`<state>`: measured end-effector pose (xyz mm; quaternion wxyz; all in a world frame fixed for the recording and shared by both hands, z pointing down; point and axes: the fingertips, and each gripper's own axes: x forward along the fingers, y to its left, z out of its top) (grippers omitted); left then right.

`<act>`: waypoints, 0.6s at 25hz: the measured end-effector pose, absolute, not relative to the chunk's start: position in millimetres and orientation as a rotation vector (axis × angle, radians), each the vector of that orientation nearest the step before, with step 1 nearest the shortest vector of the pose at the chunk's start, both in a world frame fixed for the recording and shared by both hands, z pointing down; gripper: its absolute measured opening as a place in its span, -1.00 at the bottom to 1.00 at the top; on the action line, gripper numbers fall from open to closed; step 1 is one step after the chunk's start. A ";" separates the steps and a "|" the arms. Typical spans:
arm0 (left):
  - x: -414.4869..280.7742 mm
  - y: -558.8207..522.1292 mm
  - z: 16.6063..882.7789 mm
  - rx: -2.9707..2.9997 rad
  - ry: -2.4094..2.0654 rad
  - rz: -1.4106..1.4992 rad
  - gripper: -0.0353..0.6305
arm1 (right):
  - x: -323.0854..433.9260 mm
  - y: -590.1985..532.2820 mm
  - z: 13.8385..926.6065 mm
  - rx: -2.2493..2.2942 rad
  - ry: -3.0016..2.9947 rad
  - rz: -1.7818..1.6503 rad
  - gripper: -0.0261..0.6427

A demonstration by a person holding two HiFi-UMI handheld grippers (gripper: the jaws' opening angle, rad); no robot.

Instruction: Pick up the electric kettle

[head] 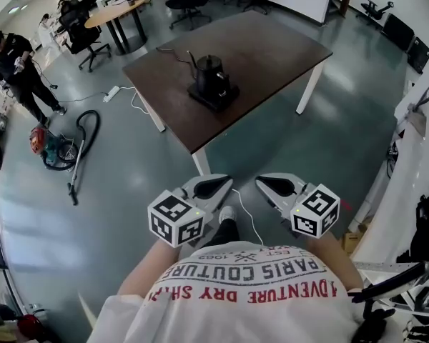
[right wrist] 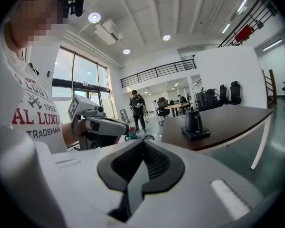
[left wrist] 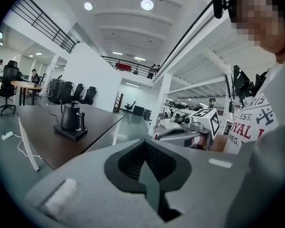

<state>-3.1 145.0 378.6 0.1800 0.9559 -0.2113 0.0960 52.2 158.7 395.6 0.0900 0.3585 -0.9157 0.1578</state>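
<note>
A black gooseneck electric kettle [head: 209, 76] stands on its black base on a dark brown table [head: 272, 52], well ahead of me. It also shows in the left gripper view [left wrist: 71, 117] and the right gripper view [right wrist: 194, 121], far off. Close in front of my body, above the floor and short of the table, are my left gripper [head: 223, 185] and right gripper [head: 263, 184]. Both point toward the table. Both are shut with nothing between the jaws, as each one's own view shows for the left gripper [left wrist: 145, 167] and the right gripper [right wrist: 140, 167].
The table has white legs [head: 201, 163], and a cable runs from it to a power strip [head: 113, 93] on the floor. A vacuum cleaner [head: 56, 148] lies at the left. A person [head: 18, 63] stands at the far left near a round table [head: 118, 9] with office chairs. Equipment racks [head: 415, 191] line the right.
</note>
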 end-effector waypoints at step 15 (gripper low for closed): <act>-15.8 -63.9 408.2 2.619 -0.560 0.308 -0.89 | 63.4 -48.0 422.3 1.158 -2.628 0.555 -0.90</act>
